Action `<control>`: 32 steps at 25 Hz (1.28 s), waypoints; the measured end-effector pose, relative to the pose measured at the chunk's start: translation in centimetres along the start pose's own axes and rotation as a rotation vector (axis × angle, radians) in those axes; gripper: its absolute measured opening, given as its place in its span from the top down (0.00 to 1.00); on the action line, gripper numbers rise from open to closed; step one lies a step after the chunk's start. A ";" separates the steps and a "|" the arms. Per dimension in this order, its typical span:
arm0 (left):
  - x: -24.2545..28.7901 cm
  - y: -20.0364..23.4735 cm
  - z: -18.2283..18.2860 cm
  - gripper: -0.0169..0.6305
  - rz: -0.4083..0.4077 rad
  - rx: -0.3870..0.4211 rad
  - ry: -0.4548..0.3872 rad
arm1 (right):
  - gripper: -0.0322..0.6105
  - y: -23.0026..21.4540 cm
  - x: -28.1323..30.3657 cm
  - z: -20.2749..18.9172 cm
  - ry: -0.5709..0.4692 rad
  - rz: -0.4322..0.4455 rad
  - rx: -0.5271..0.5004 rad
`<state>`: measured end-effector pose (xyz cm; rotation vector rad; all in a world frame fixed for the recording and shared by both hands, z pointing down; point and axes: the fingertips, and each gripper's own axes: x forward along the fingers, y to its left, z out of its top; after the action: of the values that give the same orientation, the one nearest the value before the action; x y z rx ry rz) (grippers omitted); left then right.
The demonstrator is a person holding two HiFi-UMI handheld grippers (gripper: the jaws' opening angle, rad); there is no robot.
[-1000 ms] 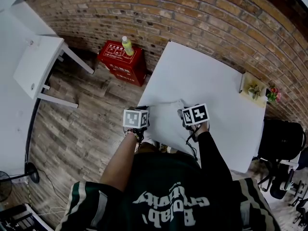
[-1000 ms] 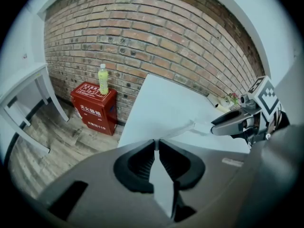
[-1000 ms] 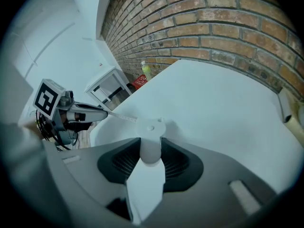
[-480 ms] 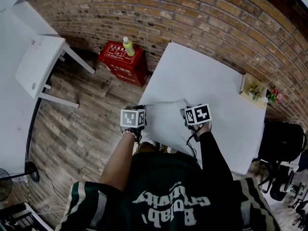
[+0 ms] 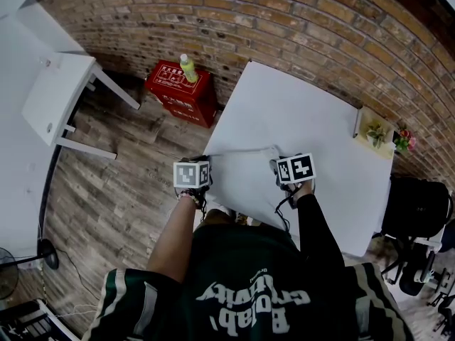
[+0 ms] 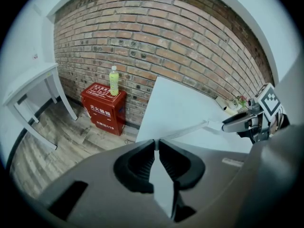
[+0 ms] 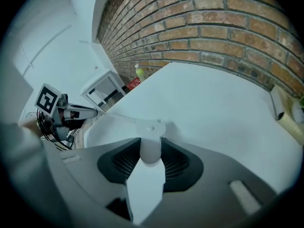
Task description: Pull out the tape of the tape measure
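Over the near-left corner of the white tabletop [image 5: 298,112], gripping the white tape measure [image 7: 151,127] in the right claw [image 7: 151,148], jaws partway apart and pressed on its case from both sides. Pinching the thin tape [image 6: 187,129] in the left claw [image 6: 156,148], jaws almost together on the strip. Drawn out straight from one claw to the other, across that corner of the tabletop.

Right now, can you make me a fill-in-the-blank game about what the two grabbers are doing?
The right gripper holds the white ____.
The left gripper pinches the end of its ____.
The green bottle stands on a ____ box.
The wall behind the table is made of ____.
Missing words: tape measure; tape; red; brick.
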<state>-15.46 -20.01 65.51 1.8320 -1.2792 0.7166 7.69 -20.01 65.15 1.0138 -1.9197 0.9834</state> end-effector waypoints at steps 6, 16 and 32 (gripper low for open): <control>0.2 0.1 0.1 0.91 0.003 -0.002 -0.001 | 0.72 0.0 0.1 0.2 -0.003 0.001 -0.007; -0.1 0.9 0.4 0.91 0.018 -0.003 -0.007 | 0.71 -0.7 -0.1 0.4 -0.011 -0.021 -0.006; -0.4 2.9 0.3 0.91 0.048 -0.031 -0.027 | 0.71 -1.4 -0.1 0.6 -0.021 -0.038 0.005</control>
<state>-18.32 -20.64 65.84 1.7969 -1.3486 0.6966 8.80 -21.05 65.14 1.0640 -1.9087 0.9600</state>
